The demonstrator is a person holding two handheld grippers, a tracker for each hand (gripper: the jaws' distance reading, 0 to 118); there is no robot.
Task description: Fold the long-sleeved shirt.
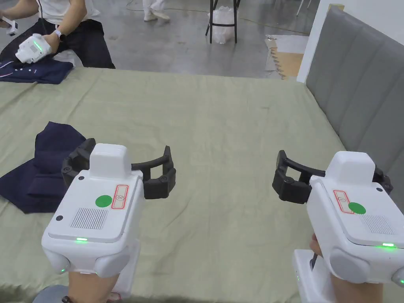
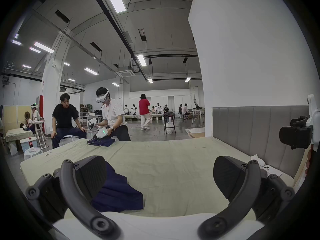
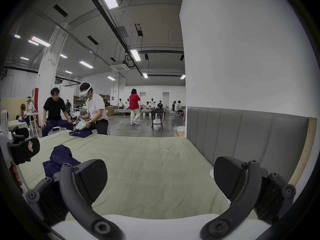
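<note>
So there's a big bed with a pale green sheet [image 1: 236, 130] and a grey padded headboard [image 1: 355, 86] along its right side. On the left part of the bed sits the shirt [image 1: 43, 169], dark navy, bunched in a crumpled heap with nothing laid flat and no sleeve I can pick out. Across the far corner someone else [image 1: 67, 23] is working on their own dark garment [image 1: 35, 72].

The left gripper [image 1: 118, 167] hovers just beside the heap, jaws spread wide, holding nothing. The right gripper [image 1: 331, 177] is well apart from the shirt, over bare sheet, also wide open and empty.

Looks to me like the very start: no fold made yet. Next move probably needs both grippers over at the heap to grab edges and spread it flat first.
</note>
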